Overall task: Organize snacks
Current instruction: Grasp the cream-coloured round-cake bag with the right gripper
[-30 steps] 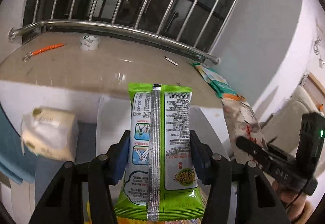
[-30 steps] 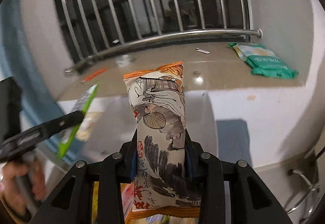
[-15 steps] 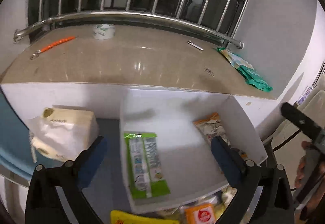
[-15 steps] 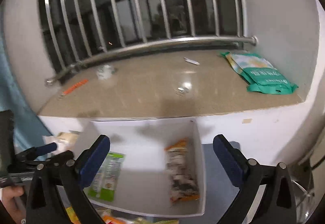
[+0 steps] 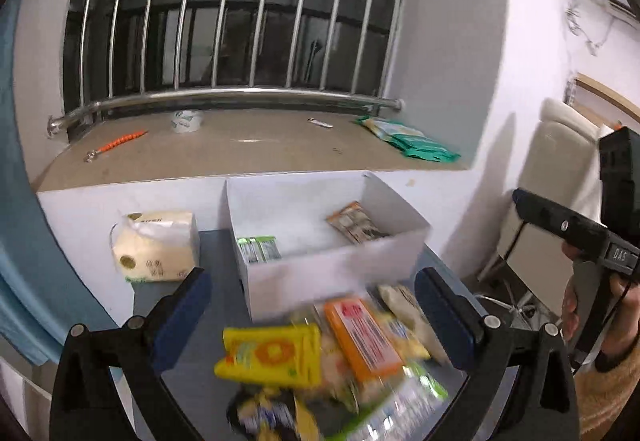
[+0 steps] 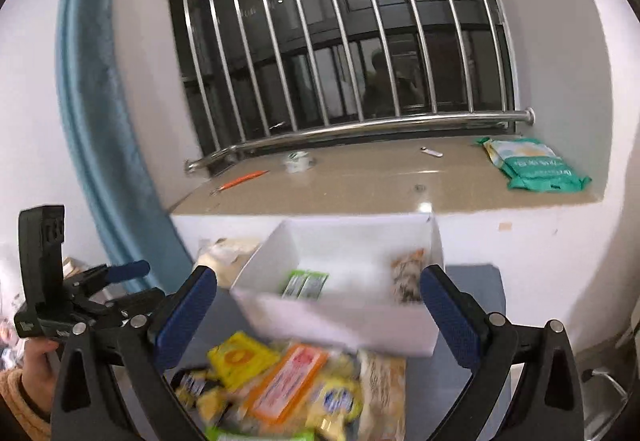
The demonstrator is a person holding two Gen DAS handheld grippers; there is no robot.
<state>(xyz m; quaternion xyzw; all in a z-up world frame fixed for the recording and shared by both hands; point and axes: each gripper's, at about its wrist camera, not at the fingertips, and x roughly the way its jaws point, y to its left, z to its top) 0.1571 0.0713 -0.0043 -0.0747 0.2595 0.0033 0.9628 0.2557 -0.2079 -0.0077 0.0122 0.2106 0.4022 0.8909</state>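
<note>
From the left wrist view, the left tongs (image 5: 312, 315) stand wide open with nothing between the blue pads (image 5: 182, 317). Under them on the grey desk (image 5: 218, 253) lies a blurred heap of snacks (image 5: 320, 365): a yellow pack (image 5: 272, 357), an orange pack (image 5: 362, 335) and others too smeared to name. Just behind the heap sits a white box (image 5: 332, 269). Inside it a green packet (image 5: 258, 249) lies at the left side and a brown-orange packet (image 5: 354, 227) at the right, well apart. A tissue pack (image 5: 154, 247) rests left of the box. On the sill (image 5: 248, 149) behind are a tape roll (image 5: 186, 121), an orange tool (image 5: 118, 143) and green bags (image 5: 412, 143). The right tongs (image 5: 560, 225) show at the right edge, held in a hand (image 5: 608, 317); whether they are open cannot be told here.

From the right wrist view, the right tongs (image 6: 318, 311) are spread wide and hold nothing. The box (image 6: 340, 325) sits between the pads, with the green packet (image 6: 306, 285) left and the brown-orange packet (image 6: 408, 275) against the right wall. The heap (image 6: 288, 381) lies in front, touching the box. The left tongs (image 6: 116, 283) appear at the left edge.
</note>
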